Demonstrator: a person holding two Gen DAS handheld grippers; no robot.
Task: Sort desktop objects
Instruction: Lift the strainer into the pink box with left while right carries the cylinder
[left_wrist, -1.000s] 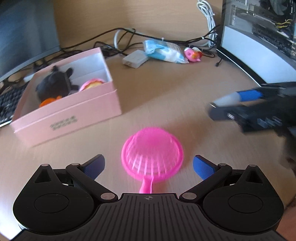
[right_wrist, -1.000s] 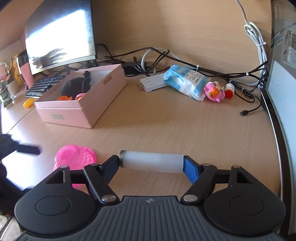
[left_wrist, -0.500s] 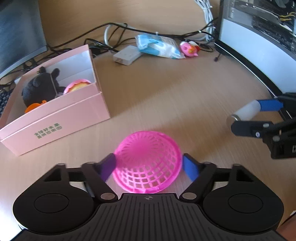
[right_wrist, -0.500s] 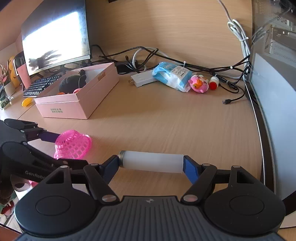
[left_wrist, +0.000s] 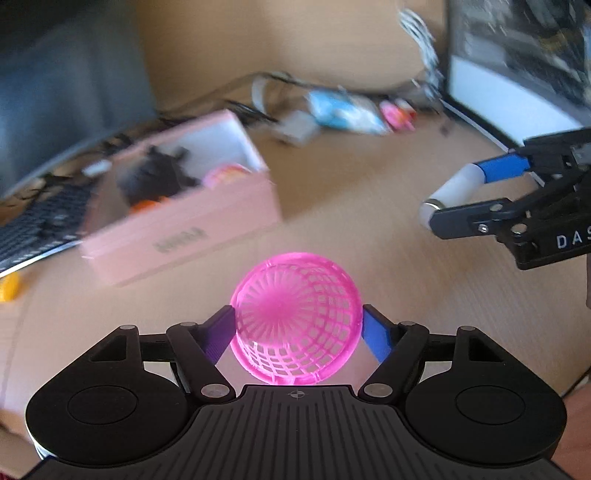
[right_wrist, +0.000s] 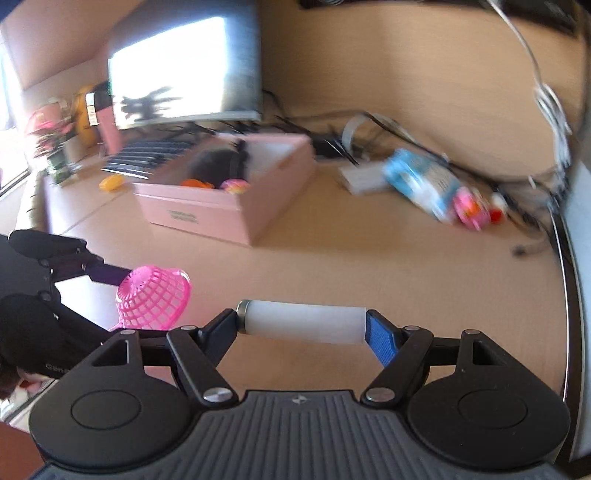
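Pink strainer (left_wrist: 295, 317), white tube (right_wrist: 303, 322): one each.

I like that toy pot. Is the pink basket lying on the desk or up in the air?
In the air. The left gripper clamps the pink basket above the desk.

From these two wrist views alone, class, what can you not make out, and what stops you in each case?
1. Print on the pink box, both views: motion blur.
2. Dark toy in the box, both views: blurred, walls hide its base.
3. Handle of the pink strainer, left wrist view: behind the left gripper.
4. Label on the blue packet: blurred.
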